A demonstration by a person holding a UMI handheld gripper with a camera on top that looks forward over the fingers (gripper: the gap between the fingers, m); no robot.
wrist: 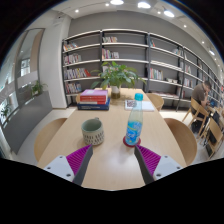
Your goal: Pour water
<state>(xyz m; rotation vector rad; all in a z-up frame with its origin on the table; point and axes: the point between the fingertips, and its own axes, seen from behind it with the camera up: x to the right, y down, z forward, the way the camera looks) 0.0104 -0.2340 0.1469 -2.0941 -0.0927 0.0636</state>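
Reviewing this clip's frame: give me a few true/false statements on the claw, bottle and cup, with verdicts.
1. The claw is open and holds nothing. True.
2. The water bottle lies on its side. False: it stands upright on the wooden table.
3. The green cup stands beside the bottle, apart from it. True.
4. The bottle is gripped between the pads. False: it stands beyond the fingers, untouched.
5. A stack of books sits at the table's far end, by a potted plant. True.

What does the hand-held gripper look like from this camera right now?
The hand-held gripper shows two dark, tapering fingers, each with a magenta pad bearing a ribbed, grid-like texture on its inner face. No cables, markings or sleeve are visible.
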